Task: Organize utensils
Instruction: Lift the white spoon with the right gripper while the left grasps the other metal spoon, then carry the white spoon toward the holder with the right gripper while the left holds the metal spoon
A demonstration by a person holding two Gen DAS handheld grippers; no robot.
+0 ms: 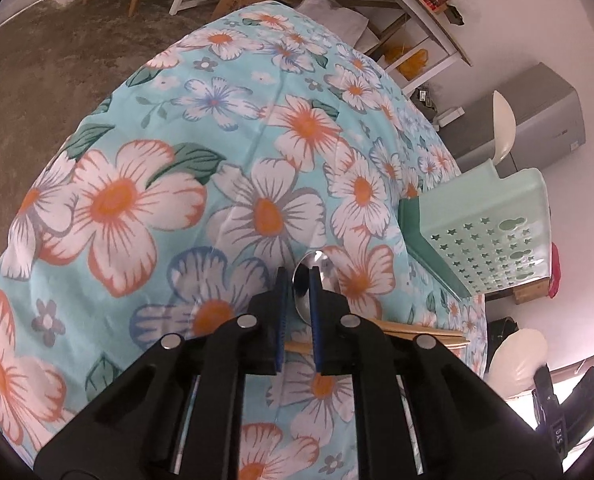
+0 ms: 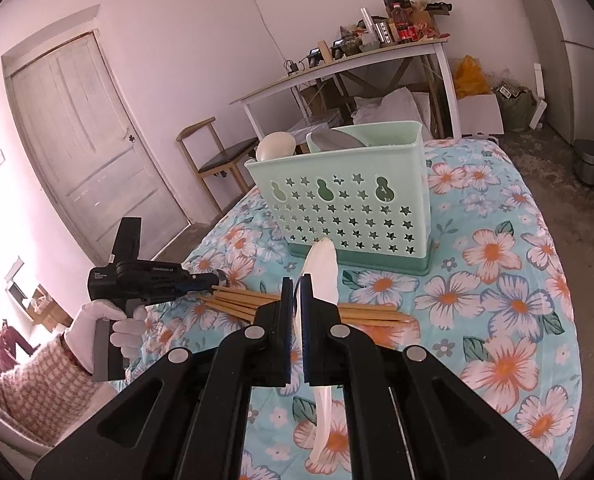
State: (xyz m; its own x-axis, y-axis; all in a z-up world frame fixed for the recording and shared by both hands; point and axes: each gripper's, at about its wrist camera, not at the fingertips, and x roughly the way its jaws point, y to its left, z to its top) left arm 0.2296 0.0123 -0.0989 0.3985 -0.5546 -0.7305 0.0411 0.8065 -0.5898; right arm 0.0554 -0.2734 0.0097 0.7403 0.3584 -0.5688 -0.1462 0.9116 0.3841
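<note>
1. Left gripper: jaws nearly together, pinching a metal spoon. The polished bowl juts beyond the blue ribbed pads; the handle is hidden behind them. Judged a grip near the neck, for control.
2. Right gripper: jaws pressed on a white spoon, flat, glossy, probably plastic or ceramic. The handle trails back under the gripper body and the bowl points at the caddy, so it looks set up for dropping in.
3. Chopsticks: a loose bundle of pale wooden sticks lying flat on the cloth, just beyond both grippers, not yet sorted.
4. Utensil caddy: mint-green plastic, walls perforated with stars and gourd shapes, darker base. It stands upright behind the chopsticks. A pale rounded utensil and a grey one already stand in it.
5. Floral cloth: soft turquoise fabric with orange-centred flowers. Whether a bed or a desk lies beneath, I cannot tell.
6. Gloved left hand holds the left gripper's handle.
</note>
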